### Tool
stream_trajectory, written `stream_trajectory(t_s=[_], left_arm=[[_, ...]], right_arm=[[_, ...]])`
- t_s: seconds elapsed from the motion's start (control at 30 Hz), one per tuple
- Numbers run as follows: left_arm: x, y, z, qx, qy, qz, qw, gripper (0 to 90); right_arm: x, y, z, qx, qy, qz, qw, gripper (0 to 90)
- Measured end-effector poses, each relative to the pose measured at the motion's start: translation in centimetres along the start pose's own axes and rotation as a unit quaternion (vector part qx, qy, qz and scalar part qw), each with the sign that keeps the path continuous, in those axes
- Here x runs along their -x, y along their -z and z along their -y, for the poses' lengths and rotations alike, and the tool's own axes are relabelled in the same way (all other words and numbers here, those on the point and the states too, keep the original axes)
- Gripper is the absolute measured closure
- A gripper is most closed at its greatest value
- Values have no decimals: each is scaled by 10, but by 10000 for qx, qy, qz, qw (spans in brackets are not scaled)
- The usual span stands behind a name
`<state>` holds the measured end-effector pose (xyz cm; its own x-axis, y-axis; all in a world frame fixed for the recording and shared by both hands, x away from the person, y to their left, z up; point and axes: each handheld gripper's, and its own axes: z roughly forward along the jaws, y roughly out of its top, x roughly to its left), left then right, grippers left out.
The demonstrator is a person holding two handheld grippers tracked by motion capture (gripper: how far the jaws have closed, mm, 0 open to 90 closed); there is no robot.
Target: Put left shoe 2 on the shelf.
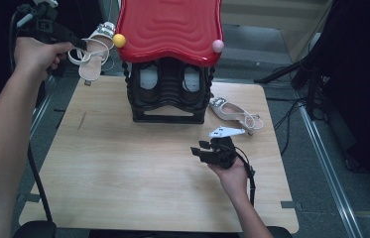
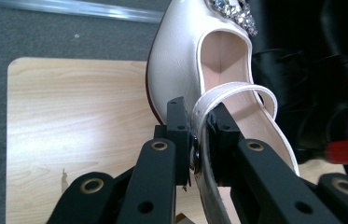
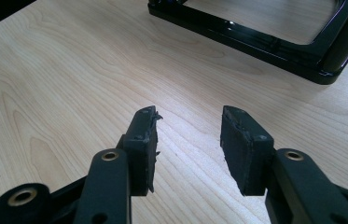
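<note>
**Left claw clamped on the sandal's strap, shoe in the air**

Our left gripper [image 2: 198, 140] is clenched on the white sandal [image 2: 185, 60], its two black jaws pinching the heel strap [image 2: 237, 91] edge-on where the band loops up from the back of the shoe. In the high view the same gripper [image 1: 81, 45] holds the sandal [image 1: 92, 59] off the table [image 1: 123, 163], at the far left corner, just beside the red-topped black rack [image 1: 168, 59]. Our right gripper [image 3: 188, 140] hangs released low over the bare wood, jaws apart with nothing between them; in the high view it [image 1: 203, 150] rests near the second white sandal [image 1: 232, 111], which lies on the table to the right of the rack's base.

We judge the shoe to be light, so the strap grip carries it, but the strap is thin and flexible: the sandal hangs from it and can swing or twist as we move. The upper looks smooth and glossy, likely slippery against the pads, and the jewelled trim [image 2: 234, 11] at the toe looks delicate, so we would keep the jaws off it. The sole and heel cup seem the stiff parts; pinching the side wall of the heel cup would give us firmer control of the shoe's tilt than the strap does. For setting it on the rack, we reckon slow travel suits this hold, since a loose strap lets the toe dip.
</note>
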<state>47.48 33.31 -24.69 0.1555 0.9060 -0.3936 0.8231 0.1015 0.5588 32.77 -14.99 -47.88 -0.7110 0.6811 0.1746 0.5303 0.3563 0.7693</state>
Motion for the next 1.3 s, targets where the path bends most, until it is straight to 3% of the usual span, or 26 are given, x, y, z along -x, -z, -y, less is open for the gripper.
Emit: stream_trajectory(t_s=[0.47, 0.67, 0.87, 1.03, 1.17, 1.3], left_arm=[[29, 46, -27, 369, -60, 26, 9993, 825], [45, 65, -37, 498, -239, 22, 9985, 826], [62, 79, -43, 698, -312, 206, 9969, 826], [78, 81, -48, 748, -405, 276, 9960, 825], [92, 74, -52, 774, -411, 447, 9951, 825], [108, 66, -56, 712, -552, 476, 9948, 825]], right_arm=[[0, 0, 0, -18, -7, 7, 10000, 571], [0, 0, 0, -19, -12, -7, 10000, 570], [0, 0, 0, -13, -1, -6, 10000, 570], [0, 0, 0, -27, 1, -1, 10000, 570], [0, 0, 0, -15, 7, -7, 10000, 569], [0, 1, 0, -18, -12, -13, 10000, 569]])
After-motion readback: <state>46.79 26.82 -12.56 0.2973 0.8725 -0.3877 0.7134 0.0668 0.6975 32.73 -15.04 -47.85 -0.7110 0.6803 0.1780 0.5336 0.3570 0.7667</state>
